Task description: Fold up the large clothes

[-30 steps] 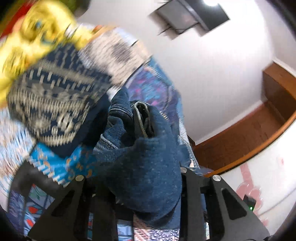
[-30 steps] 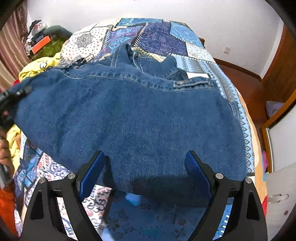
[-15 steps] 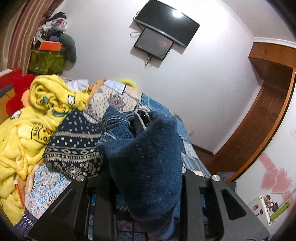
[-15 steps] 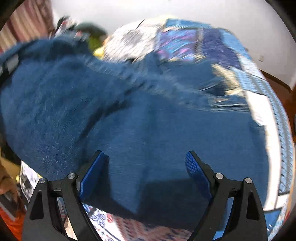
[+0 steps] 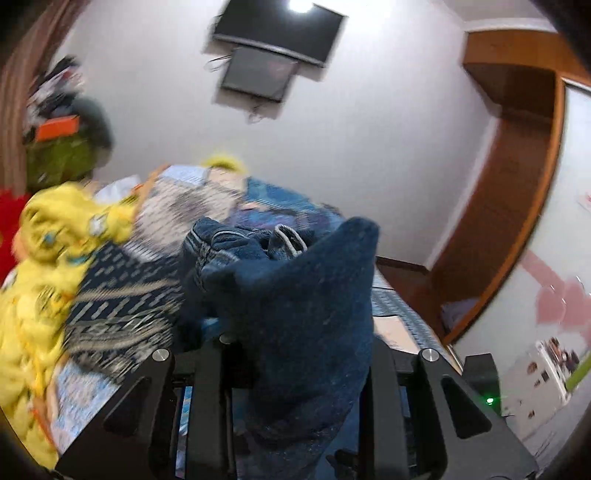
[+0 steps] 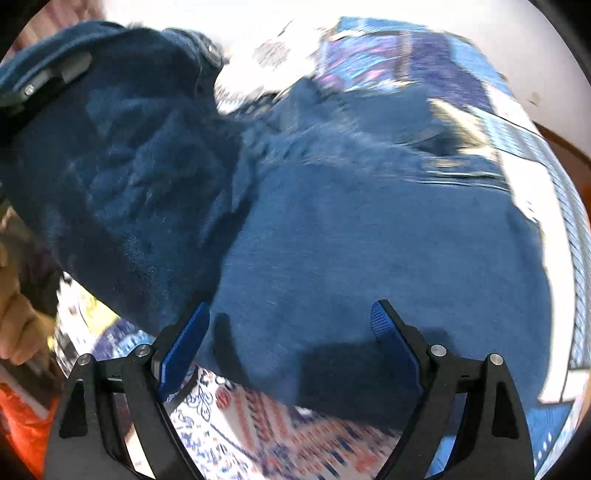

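We find the left hand-held gripper (image 5: 295, 373) pinching a bunched end of the large dark-blue denim jeans (image 6: 369, 240), the cloth standing up between its black jaws in the left wrist view. The right hand-held gripper (image 6: 291, 343) is spread wide, its blue-padded fingers (image 6: 183, 347) hovering over the near edge of the denim and gripping nothing. The jeans lie across the patchwork-patterned bed cover (image 6: 461, 62), with the portion at the left lifted clear and curling over toward the flat portion. We judge the first fold to be under way and not yet laid down; pressing it flat and any further folds remain. A crumpled yellow printed blanket (image 5: 40, 280) sits at the left of the bed, and a dark wall-mounted television (image 5: 280, 33) hangs on the far wall. Motion blur is heavy: the blanket's print is unreadable, and we find no legible brand or label on the jeans.
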Available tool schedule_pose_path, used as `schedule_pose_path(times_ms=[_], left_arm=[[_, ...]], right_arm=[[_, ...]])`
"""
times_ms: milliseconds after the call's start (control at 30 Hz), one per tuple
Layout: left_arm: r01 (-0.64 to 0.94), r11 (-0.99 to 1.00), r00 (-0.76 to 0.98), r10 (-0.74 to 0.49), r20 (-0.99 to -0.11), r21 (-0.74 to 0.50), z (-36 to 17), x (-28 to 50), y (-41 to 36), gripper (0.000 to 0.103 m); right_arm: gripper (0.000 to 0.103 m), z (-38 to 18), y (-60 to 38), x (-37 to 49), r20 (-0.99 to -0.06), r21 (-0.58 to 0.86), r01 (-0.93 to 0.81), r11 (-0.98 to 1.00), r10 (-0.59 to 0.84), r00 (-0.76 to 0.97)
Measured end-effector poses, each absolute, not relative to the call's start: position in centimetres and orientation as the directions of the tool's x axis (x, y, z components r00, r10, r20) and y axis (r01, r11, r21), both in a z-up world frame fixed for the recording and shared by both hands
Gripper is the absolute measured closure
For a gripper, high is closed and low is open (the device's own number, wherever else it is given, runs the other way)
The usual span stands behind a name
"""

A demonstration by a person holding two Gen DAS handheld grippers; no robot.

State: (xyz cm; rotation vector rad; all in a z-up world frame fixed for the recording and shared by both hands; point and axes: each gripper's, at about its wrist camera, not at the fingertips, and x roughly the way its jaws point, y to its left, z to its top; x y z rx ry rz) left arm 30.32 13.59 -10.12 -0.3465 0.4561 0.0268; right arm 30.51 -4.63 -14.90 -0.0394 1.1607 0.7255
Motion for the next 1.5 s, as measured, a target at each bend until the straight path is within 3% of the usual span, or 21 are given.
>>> schedule_pose_path(times_ms=[200,400,600,900,1000,1067,1300,1433,1500], left_arm=[[0.078,0.959,0.891,-0.189,-0.413,-0.271,-8.4,34.7,5.4,0.079],[0.19,0.942,0.787,-0.314,-0.531,-0.275,-12.4,38.7,-2.8,0.079],[0.28,0.939,0.649,-0.34,-0.681,-0.201,-18.3,38.5,-8.5,0.079],[0.332,0.934,0.553,-0.309,-0.774,-0.136,-21.2,36.7,-10.8,0.076],[0.336,0.93,0.521,-0.315,-0.793,-0.149,-20.6,36.4,-10.7,0.056],[0.363,0.915,0.497,-0.35,-0.794,-0.176,-20.0,35.5,-10.8,0.037],[0.326,0.936,0.575,-0.31,-0.757,-0.135,-16.2,32.4,-7.8,0.032],[0.213,0.971,0.662,-0.227,-0.714,-0.111,-13.9,31.2,-2.9,0.016],[0.14,0.986,0.702,-0.165,-0.692,-0.093,-13.2,30.9,-0.1,0.013]], right_arm=[[0.016,-12.8,-13.4,30.7,-0.853,0.232,-0.376,0.897,0.373,0.365],[0.016,-12.9,-20.4,29.8,-0.877,0.16,-0.242,0.957,0.25,0.41],[0.015,-14.7,-25.2,27.8,-0.9,0.172,-0.117,0.978,0.204,0.385],[0.016,-15.0,-27.9,26.9,-0.897,0.201,-0.057,0.978,0.207,0.39],[0.016,-14.1,-27.8,26.7,-0.886,0.202,-0.068,0.977,0.212,0.413],[0.016,-13.5,-27.5,26.9,-0.876,0.2,-0.08,0.976,0.215,0.431],[0.016,-11.4,-26.2,27.5,-0.836,0.2,-0.13,0.971,0.238,0.495],[0.016,-9.9,-24.2,28.0,-0.808,0.191,-0.185,0.964,0.261,0.528],[0.016,-9.4,-22.8,28.4,-0.796,0.186,-0.221,0.957,0.278,0.537]])
